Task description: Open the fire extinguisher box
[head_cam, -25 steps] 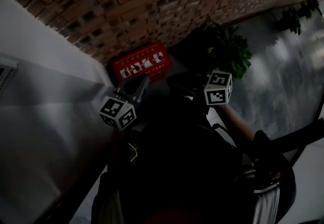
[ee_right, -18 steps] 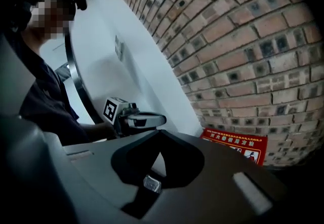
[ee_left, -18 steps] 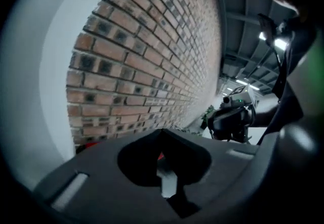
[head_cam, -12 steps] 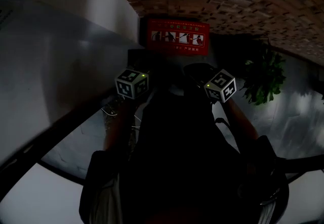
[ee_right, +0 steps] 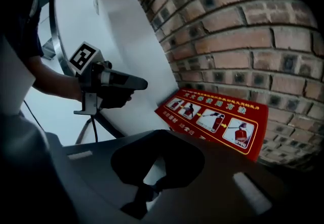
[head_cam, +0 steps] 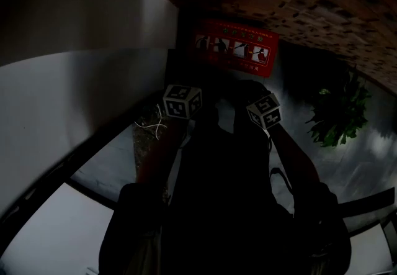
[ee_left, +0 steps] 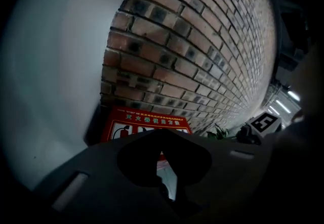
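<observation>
Against brickwork (ee_right: 243, 41) stands the box (ee_right: 212, 126) (pictograms (ee_right: 242, 133) clear in right gripper view).

Rough brick wall (ee_left: 202, 41), glossy fire extinguisher box (ee_right: 217, 119), polished floor (head_cam: 372, 156)

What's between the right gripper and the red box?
Nothing. In the right gripper view, the right gripper and the red box are apart, with only open space between them.

I note fire extinguisher box (head_cam: 236, 50) red, yellow border line, white pictogram panels. Brick wall (ee_left: 202, 41) red-brown, grey mortar grid. Marker cubes (head_cam: 182, 101) black-and-white squares. Plant (head_cam: 338, 115) green.
</observation>
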{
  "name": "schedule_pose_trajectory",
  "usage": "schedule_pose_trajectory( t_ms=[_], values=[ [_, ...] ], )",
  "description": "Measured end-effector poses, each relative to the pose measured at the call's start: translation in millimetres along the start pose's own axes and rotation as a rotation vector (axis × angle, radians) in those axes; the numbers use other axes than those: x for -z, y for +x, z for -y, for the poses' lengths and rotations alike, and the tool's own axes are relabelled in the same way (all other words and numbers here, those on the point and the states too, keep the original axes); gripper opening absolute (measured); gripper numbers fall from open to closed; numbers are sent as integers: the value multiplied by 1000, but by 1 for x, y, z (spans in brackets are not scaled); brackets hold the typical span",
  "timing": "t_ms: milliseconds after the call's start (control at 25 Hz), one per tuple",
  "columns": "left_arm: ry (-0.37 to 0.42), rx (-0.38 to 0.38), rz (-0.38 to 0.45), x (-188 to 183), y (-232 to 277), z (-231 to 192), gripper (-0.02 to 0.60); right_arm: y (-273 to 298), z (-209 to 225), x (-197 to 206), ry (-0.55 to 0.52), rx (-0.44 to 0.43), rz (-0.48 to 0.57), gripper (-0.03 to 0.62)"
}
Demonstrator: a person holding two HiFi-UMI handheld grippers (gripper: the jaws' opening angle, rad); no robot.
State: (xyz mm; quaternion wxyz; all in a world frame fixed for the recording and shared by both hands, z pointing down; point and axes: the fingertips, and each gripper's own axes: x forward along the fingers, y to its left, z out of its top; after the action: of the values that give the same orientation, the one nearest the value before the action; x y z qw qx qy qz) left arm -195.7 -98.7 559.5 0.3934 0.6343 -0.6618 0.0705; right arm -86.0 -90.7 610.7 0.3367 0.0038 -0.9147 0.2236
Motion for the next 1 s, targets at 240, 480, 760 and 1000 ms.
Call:
schedule_pose_trajectory(
  t_ms=[240, 480, 760, 1000],
  values=[
    [-22, -98, -17, 25, 28, -38, 3, 33, 39, 34, 107, 64, -8, 2],
    [-72, -160, -93, 68, 36, -65, 3, 54, 63, 86, 164, 123, -28, 2],
    [-166, -198, -163, 117, 57, -85, 3, 83, 73, 114, 111, 139, -82, 1],
    [-221, -212, -163, 129, 84, -93, 3, 101, 89, 113, 76, 167, -59, 0]
  ],
)
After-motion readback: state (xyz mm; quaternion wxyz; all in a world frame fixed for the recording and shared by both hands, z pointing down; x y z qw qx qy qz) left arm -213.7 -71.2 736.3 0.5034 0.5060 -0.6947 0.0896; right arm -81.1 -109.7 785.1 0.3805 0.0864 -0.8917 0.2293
